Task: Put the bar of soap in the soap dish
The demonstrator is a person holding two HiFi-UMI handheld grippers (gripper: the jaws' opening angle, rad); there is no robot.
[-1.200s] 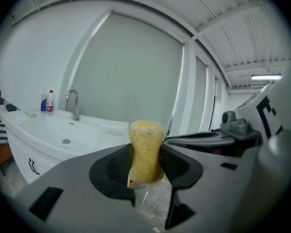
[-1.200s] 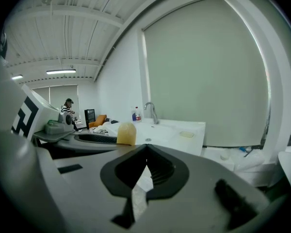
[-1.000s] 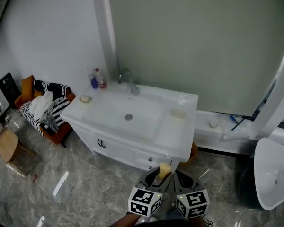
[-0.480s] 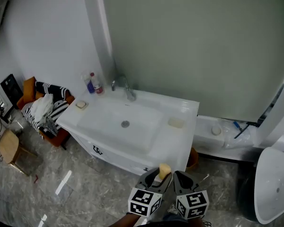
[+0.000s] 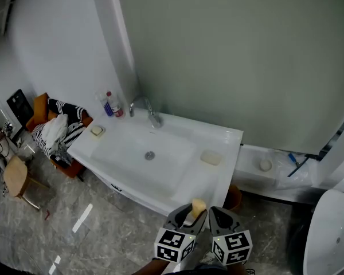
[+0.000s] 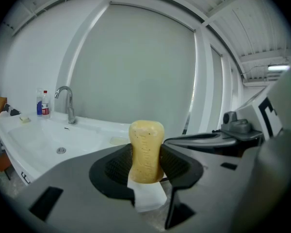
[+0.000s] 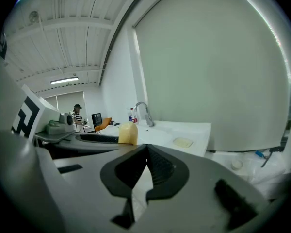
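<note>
Left gripper: jaws wide apart and clamped on the bar of soap, ribbed black pads on its two broad faces. The bar stands upright, lower half in the grip, rounded top clear. It is held off the front right corner of the vanity top, not over it yet.

Handling, as a judgement: light, stiff, waxy yellow solid with fine specks. It looks dry, so slip is low, but hard squeezing would dent it. The grip on the flat faces is the right one; the rounded edges would squirt out.

Right gripper: jaws closed together, nothing in them, riding just beside the left one.

Vanity top, left to right: glossy white, hard, likely slick if wet.
- small dish at the back left corner, something pale in it
- two plastic bottles at the back edge
- chrome tap
- rectangular basin
- pale, shallow, rounded-rectangle soap dish on the right ledge, looks empty, probably the target
</note>
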